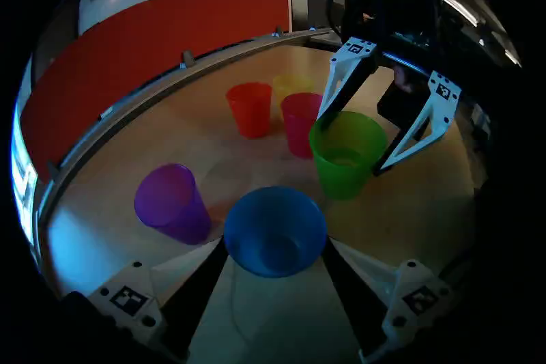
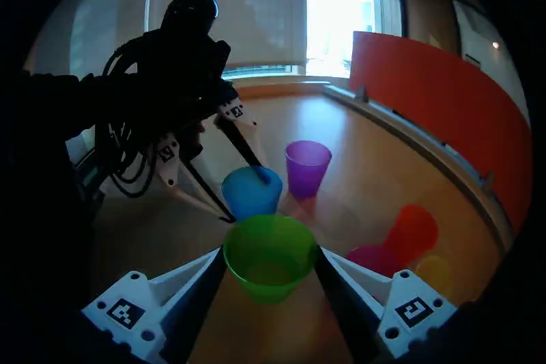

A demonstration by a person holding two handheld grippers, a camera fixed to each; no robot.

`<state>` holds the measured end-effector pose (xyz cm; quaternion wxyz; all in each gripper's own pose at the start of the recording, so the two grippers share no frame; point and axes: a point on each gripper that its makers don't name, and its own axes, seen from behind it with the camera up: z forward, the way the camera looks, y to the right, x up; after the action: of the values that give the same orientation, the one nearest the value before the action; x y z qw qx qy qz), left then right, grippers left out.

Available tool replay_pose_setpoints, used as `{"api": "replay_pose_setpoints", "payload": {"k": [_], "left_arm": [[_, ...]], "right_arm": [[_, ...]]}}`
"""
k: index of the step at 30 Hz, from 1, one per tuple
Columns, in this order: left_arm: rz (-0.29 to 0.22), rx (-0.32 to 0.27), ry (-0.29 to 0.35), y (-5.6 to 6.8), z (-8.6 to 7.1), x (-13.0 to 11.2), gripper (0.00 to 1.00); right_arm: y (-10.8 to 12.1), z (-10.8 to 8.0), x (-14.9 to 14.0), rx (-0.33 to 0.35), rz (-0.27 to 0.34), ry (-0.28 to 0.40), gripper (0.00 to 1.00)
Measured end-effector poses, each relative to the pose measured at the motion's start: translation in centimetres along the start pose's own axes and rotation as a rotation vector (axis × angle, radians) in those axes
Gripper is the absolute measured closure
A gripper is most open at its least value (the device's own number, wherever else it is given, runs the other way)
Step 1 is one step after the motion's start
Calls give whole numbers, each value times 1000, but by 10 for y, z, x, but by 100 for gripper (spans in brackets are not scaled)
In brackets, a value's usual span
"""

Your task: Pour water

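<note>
Wooden table (image 1: 416, 217). Left gripper (image 1: 275, 248) clamps blue cup (image 1: 275, 227); right gripper (image 2: 269, 258) clamps green cup (image 1: 345, 159), 1 o'clock, water likely. Pre-pour: align rims, tilt.

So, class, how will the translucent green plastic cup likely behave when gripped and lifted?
The translucent green plastic cup looks thin-walled, so it probably flexes as the right gripper squeezes. Only a little liquid seems inside, so it is likely light. Its smooth tapered sides could slip in a loose grip.

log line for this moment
left gripper: shut on blue cup | right gripper: shut on green cup | both upright, not pouring | standing on table: purple cup, red cup, pink cup, yellow cup
</note>
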<state>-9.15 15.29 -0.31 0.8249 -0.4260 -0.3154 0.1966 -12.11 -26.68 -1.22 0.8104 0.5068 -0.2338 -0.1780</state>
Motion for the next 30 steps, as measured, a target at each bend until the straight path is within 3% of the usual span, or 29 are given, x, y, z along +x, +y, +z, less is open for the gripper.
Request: {"api": "replay_pose_setpoints", "payload": {"k": [12, 20, 30], "left_arm": [[-47, 29, 8, -3, -19, -8, 3], [-38, 29, 29, 4, -29, -5, 3], [-32, 37, 17, 5, -31, -7, 3]], "right_arm": [[-2, 12, -16, -2, 2, -15, 8], [-3, 12, -19, -4, -1, -10, 8], [-4, 5, -26, -15, 4, -5, 7]]}}
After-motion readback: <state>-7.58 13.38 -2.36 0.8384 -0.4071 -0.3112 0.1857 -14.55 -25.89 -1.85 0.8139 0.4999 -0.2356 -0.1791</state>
